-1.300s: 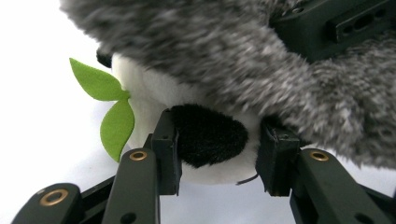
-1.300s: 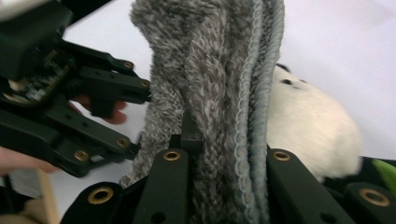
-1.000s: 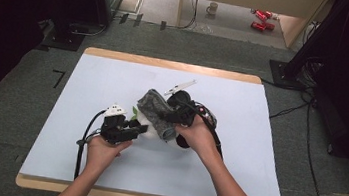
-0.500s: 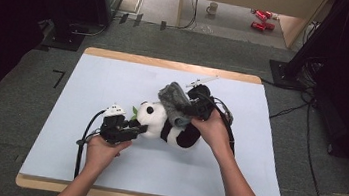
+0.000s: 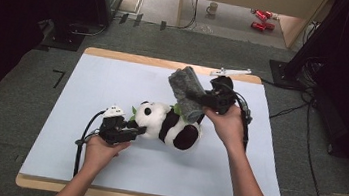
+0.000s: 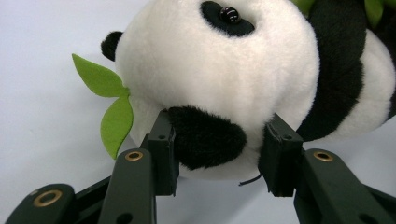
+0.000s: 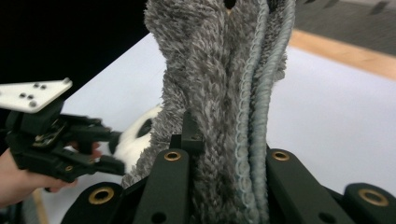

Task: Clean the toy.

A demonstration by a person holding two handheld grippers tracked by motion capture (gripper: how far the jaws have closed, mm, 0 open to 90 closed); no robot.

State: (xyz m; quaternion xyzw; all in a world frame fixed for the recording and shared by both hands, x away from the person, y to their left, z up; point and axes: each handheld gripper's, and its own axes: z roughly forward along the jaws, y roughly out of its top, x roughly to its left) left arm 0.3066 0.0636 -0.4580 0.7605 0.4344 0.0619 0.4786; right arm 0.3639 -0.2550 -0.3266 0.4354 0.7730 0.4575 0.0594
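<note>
Lying on the white table (image 5: pixel 78 167), panda (image 5: pixel 169 125) in left tongs (image 5: pixel 135 131), right tongs (image 5: pixel 197 98) pinching towel (image 5: pixel 186 92).

The right tongs (image 5: pixel 198 97) lift the grey towel (image 5: pixel 186 92) off the panda (image 5: pixel 167 124) and carry it up toward the table's (image 5: pixel 88 82) far right edge, so the panda lies uncovered. The left tongs (image 5: pixel 139 130) have just been opening slightly around the panda's head.
</note>
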